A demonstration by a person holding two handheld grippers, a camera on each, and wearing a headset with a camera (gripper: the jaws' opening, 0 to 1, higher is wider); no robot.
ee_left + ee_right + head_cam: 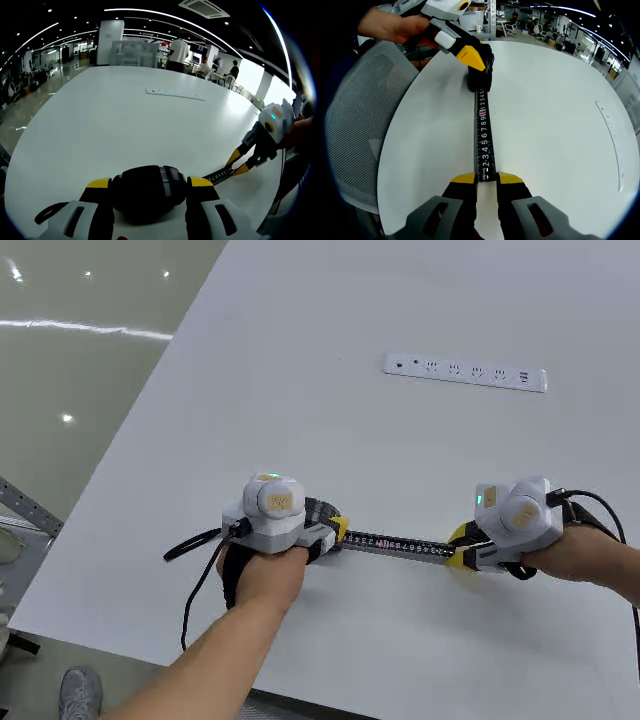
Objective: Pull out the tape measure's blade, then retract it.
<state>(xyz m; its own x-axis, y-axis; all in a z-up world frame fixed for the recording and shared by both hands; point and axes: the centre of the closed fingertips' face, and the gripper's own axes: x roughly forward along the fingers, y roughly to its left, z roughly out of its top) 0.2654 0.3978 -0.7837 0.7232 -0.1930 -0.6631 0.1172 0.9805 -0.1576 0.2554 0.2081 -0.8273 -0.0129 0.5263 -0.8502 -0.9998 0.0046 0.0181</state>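
Near the front edge of the white table (350, 420), my L gripper (335, 530) is clamped on the tape measure case (322, 515), w/ one yellow-tipped jaw pressed to each side of the black body. The case looks to rest on the tabletop. Off to the R, my R gripper (460, 545) has both jaws pinched together on the free end of the blade (400, 545), right at the start of the printed scale per the right gripper view. The blade is partly out and runs straight betw. the two grippers, low over the table, scale side up. My hands wrap the gripper bodies from behind. A white power strip (465, 371) lies farther back on the table, well apart from the tape. A grey mesh chair back (365, 125) stands beside the table edge, on the L of the right gripper view.
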